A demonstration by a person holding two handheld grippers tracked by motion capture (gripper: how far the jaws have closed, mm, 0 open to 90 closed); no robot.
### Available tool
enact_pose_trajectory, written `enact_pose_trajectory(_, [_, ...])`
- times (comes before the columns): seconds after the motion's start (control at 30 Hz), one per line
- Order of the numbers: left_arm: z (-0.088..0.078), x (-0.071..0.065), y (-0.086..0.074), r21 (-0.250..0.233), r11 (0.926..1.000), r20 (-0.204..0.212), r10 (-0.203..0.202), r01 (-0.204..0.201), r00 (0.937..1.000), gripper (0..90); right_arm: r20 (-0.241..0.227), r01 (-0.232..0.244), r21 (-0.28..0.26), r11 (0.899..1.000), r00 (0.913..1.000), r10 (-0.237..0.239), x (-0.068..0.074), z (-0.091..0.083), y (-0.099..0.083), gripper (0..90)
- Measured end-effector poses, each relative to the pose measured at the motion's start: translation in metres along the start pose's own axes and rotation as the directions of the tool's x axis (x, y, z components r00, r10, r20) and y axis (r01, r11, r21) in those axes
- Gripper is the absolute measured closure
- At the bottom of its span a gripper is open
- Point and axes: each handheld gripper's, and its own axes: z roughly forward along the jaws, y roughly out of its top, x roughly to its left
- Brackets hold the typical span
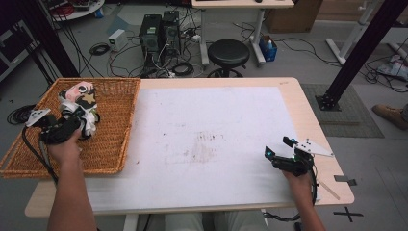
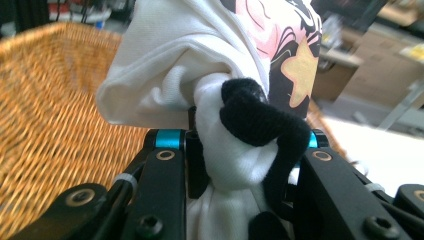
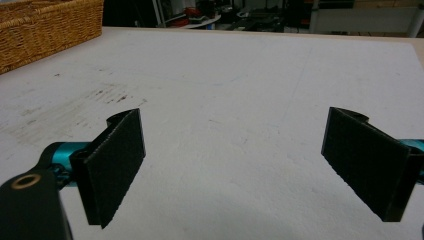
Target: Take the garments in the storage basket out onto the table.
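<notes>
A wicker basket [image 1: 113, 125] sits at the table's left end. Over it, my left gripper [image 1: 81, 124] is shut on a bunched white garment [image 1: 79, 98] with pink, black and tan print. In the left gripper view the garment [image 2: 200, 65] bulges up between the black jaws, a black trim folded over the white cloth, with my left gripper [image 2: 240, 145] pinching it and the basket wall [image 2: 50, 100] behind. My right gripper [image 1: 278, 146] rests at the table's front right, open. In the right gripper view my right gripper [image 3: 232, 165] has nothing between its pads.
A white sheet [image 1: 211, 130] covers most of the tabletop, with faint stains at its middle. The basket corner [image 3: 45, 25] appears far left in the right gripper view. Beyond the table stand a black stool [image 1: 228, 53], computer towers [image 1: 159, 31] and floor cables.
</notes>
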Motion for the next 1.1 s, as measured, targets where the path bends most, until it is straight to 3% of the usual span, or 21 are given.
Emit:
enact_pose_trajectory(0.13, [-0.007,-0.003,0.006,-0.057,0.9983,0.047,-0.006,0.009,0.9989,69.5,-0.002,-0.004,0.001,1.0,1.0,0.004,0.0,0.0,0.0,9.9])
enact_pose_trajectory(0.3, [-0.015,-0.006,0.017,-0.118,0.9925,0.076,-0.024,0.033,0.9968,69.5,-0.002,0.001,0.0,1.0,1.0,-0.001,0.0,0.0,0.0,9.9])
enact_pose_trajectory(0.5, [-0.026,-0.011,0.034,-0.172,0.9851,0.119,0.016,0.005,0.9928,69.5,-0.003,0.002,-0.006,1.0,1.0,-0.002,0.0,-0.001,0.0,9.9])
enact_pose_trajectory(0.7, [-0.034,-0.02,0.046,-0.221,0.975,0.194,0.067,-0.023,0.9788,69.4,-0.003,0.001,-0.009,1.0,1.0,-0.001,0.0,-0.001,0.0,9.9])
enact_pose_trajectory(0.8, [-0.038,-0.028,0.049,-0.241,0.9694,0.24,0.104,-0.045,0.9653,69.4,-0.004,0.002,-0.008,1.0,1.0,-0.002,0.0,-0.001,0.0,9.9])
enact_pose_trajectory(0.9, [-0.041,-0.039,0.051,-0.262,0.9636,0.296,0.134,-0.054,0.9459,69.3,-0.005,0.003,-0.008,1.0,1.0,-0.003,0.0,-0.001,0.0,9.9])
enact_pose_trajectory(1.0, [-0.044,-0.053,0.054,-0.284,0.9568,0.359,0.167,-0.063,0.918,69.2,-0.006,0.006,-0.009,1.0,1.0,-0.006,0.0,-0.001,0.0,9.9])
enact_pose_trajectory(1.1, [-0.045,-0.069,0.059,-0.306,0.9486,0.418,0.211,-0.081,0.8836,69.1,-0.007,0.004,-0.005,1.0,1.0,-0.004,0.0,-0.001,0.0,9.9])
